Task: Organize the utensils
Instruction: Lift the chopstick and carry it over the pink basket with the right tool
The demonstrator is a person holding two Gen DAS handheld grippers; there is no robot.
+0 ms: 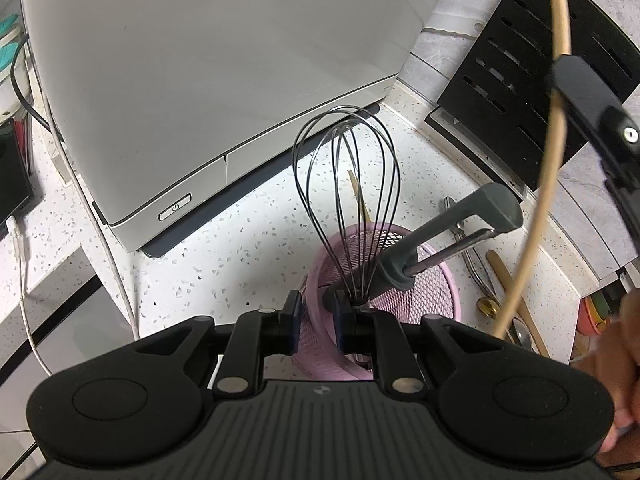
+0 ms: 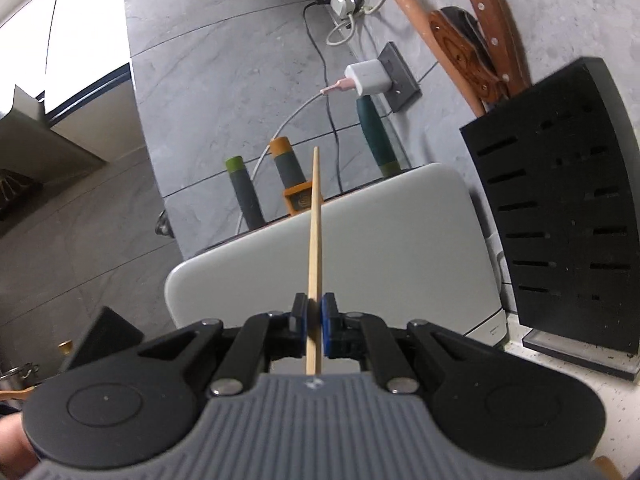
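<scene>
L tongs [image 1: 316,312] sit at the rim of a pink mesh holder [image 1: 420,292] on the speckled white counter [image 1: 224,256]; jaws narrow, rim wall between the pads, so they grip the holder. Holder contents: wire whisk [image 1: 347,184] standing head-up, grey-handled peeler [image 1: 452,236] leaning out to the right, and one thin wooden stick [image 1: 358,196] visible behind the whisk wires.

R tongs [image 2: 314,320] are clamped on a single wooden chopstick [image 2: 315,232]; the pads press both sides, the stick runs forward and up past the tips, and its near end passes back under the body. In the L wrist view the same chopstick shows as a long pale curve at the right, held up off the counter, well above the holder.

Loose items on the counter right of the holder: metal spoons and wooden-handled pieces [image 1: 504,280], partly hidden, exact count unclear.

Behind the holder: a grey-white appliance [image 1: 208,80] w/ a power button at its front edge. Black slotted knife block [image 2: 560,208] stands to its right, against the grey tiled wall. A hand [image 1: 618,360] shows at the right edge.
</scene>
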